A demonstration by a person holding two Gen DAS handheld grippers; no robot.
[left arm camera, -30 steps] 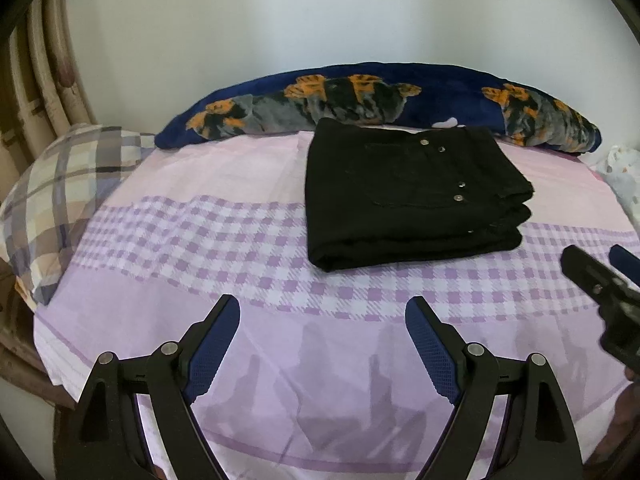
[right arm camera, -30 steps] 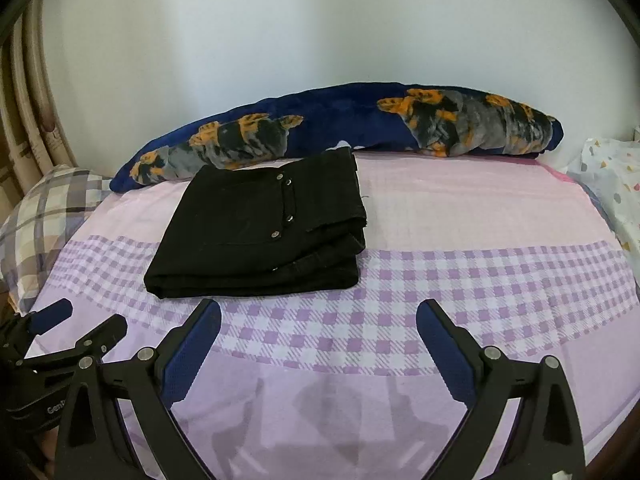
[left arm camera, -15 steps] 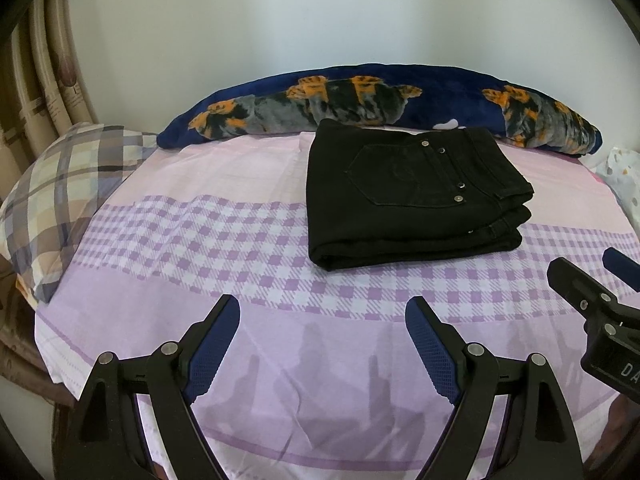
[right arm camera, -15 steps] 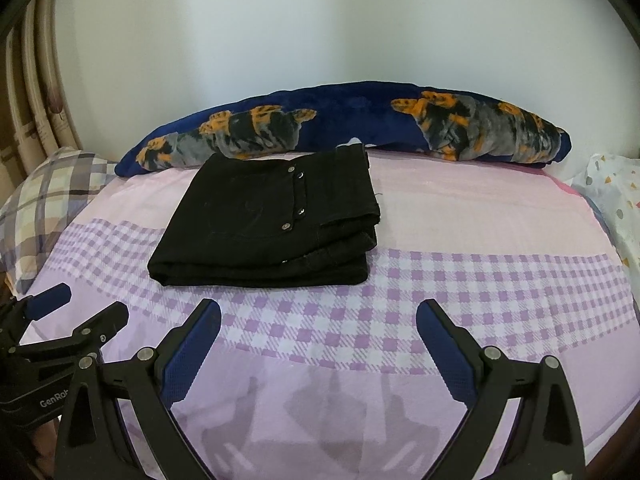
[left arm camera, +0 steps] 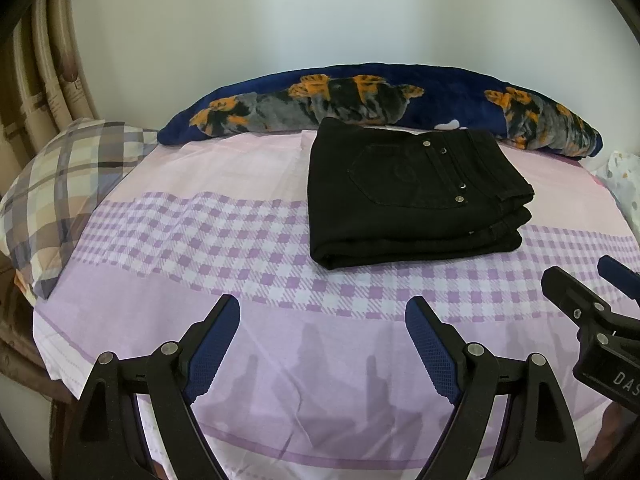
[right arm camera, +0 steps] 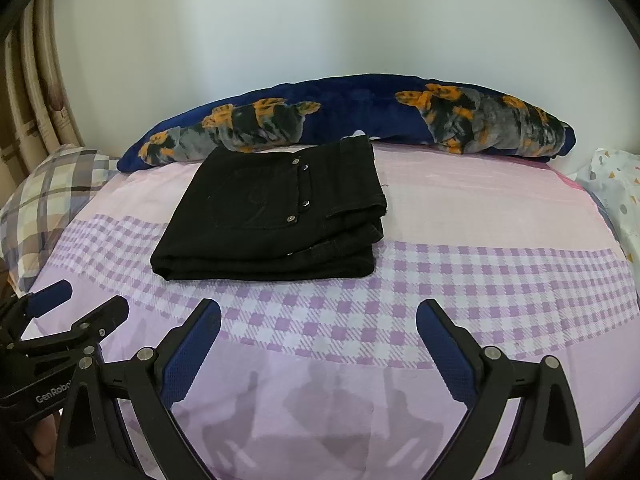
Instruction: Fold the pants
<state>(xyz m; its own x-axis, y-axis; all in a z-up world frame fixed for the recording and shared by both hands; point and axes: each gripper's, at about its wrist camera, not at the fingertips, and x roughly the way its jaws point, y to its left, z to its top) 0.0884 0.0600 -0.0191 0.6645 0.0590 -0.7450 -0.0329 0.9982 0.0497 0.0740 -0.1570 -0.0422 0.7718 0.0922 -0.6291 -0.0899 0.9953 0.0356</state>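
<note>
Black pants (left arm camera: 404,200) lie folded into a thick rectangle on the pink and purple checked sheet (left arm camera: 224,236), a back pocket with metal rivets facing up. In the right wrist view the same pants (right arm camera: 276,216) sit left of centre. My left gripper (left arm camera: 322,320) hovers open over the sheet in front of the pants, nothing between its blue pads. My right gripper (right arm camera: 318,322) is open too, apart from the pants, and shows at the right edge of the left wrist view (left arm camera: 588,284). The left gripper also appears at the lower left of the right wrist view (right arm camera: 80,300).
A long navy pillow (left arm camera: 360,100) with orange and grey print lies along the white wall behind the pants. A plaid pillow (left arm camera: 60,188) rests at the left by a rattan headboard (left arm camera: 44,80). A white spotted cloth (right arm camera: 616,188) lies at the far right.
The right gripper has shifted slightly in the left wrist view, showing more of its body at the right edge. The pants have not moved and both grippers stay open.
</note>
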